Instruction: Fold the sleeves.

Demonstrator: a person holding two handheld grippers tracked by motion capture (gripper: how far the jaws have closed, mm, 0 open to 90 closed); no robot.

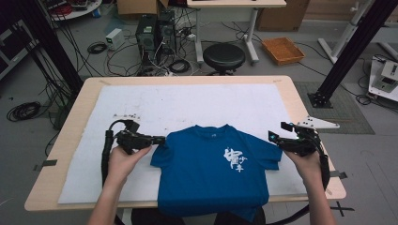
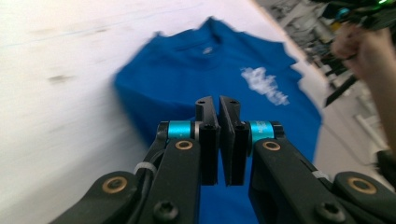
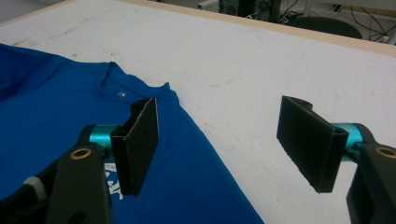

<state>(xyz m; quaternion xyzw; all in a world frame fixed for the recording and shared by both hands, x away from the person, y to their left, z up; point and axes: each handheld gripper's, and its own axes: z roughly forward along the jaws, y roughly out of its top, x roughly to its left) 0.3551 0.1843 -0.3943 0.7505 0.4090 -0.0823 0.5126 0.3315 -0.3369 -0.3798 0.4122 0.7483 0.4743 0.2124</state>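
A blue T-shirt (image 1: 211,168) lies front-up on the white sheet (image 1: 187,103) that covers the desk (image 1: 70,117), at the middle of the near edge, with its hem hanging over that edge. Its round neck points toward the far edge, and both short sleeves are spread out to the sides. A white print sits on the chest, toward the shirt's right-hand side in the high view. The cloth lies mostly flat, with soft creases near the sleeves.

The left hand-held gripper (image 1: 159,139) sits at the shirt's left sleeve tip, its jaws drawn together with barely a slit between them; in the left gripper view (image 2: 218,105) no cloth can be made out between the pads, and that view is blurred. The right hand-held gripper (image 1: 273,137) is at the right sleeve near the desk's right edge, jaws spread wide (image 3: 224,140), nothing between them, one pad over the blue cloth, the other over the bare sheet.
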